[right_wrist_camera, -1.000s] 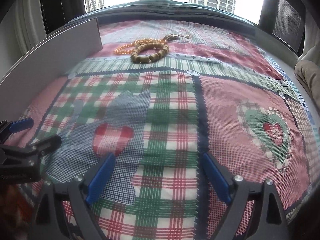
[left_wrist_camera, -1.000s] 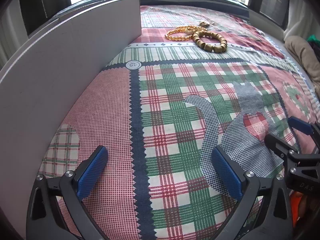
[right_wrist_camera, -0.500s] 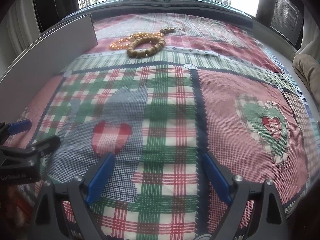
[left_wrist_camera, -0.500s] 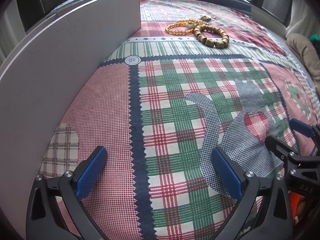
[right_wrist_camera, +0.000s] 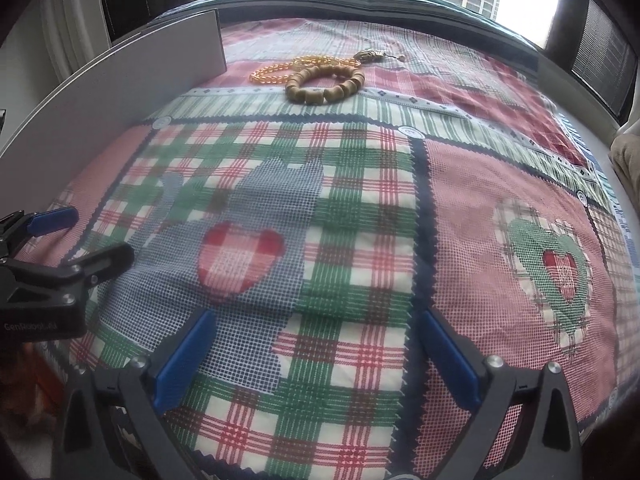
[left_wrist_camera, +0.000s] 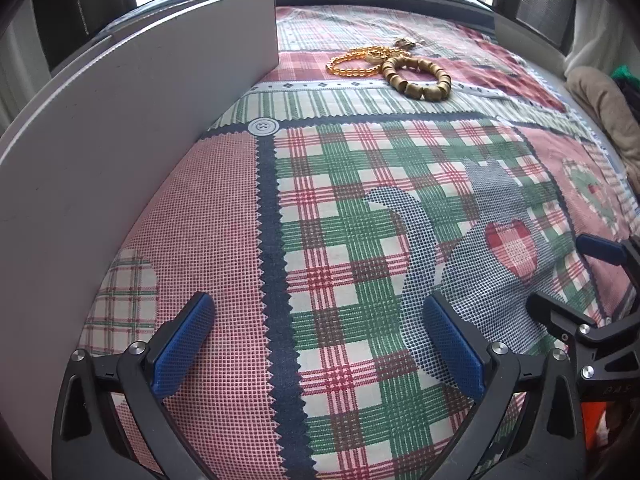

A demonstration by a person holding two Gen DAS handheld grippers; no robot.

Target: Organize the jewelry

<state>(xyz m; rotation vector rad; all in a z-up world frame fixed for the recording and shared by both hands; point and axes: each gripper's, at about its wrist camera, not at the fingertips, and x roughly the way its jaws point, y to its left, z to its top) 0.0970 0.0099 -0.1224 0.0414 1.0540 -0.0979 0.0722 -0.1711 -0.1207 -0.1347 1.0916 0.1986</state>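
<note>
Far across the patchwork cloth lie a chunky wooden bead bracelet (left_wrist_camera: 418,76) (right_wrist_camera: 325,84) and, touching it, a string of amber beads (left_wrist_camera: 352,63) (right_wrist_camera: 276,71), with a small metal trinket (right_wrist_camera: 370,55) behind them. My left gripper (left_wrist_camera: 318,320) hovers open over the near part of the cloth, nothing between its blue pads. My right gripper (right_wrist_camera: 316,338) is also open, its jaws opening wider, with only cloth beneath them. Each gripper shows at the edge of the other's view: the right gripper (left_wrist_camera: 568,276), the left gripper (right_wrist_camera: 74,236).
A tall grey board (left_wrist_camera: 120,128) (right_wrist_camera: 120,92) stands along the left side of the cloth (left_wrist_camera: 360,220). A beige bundle of fabric (left_wrist_camera: 604,108) lies at the far right. Windows with dark frames run behind the table.
The right gripper's jaws have spread a little wider. Both views have tipped slightly, so the beads sit a touch lower in the picture. Nothing on the cloth has moved.
</note>
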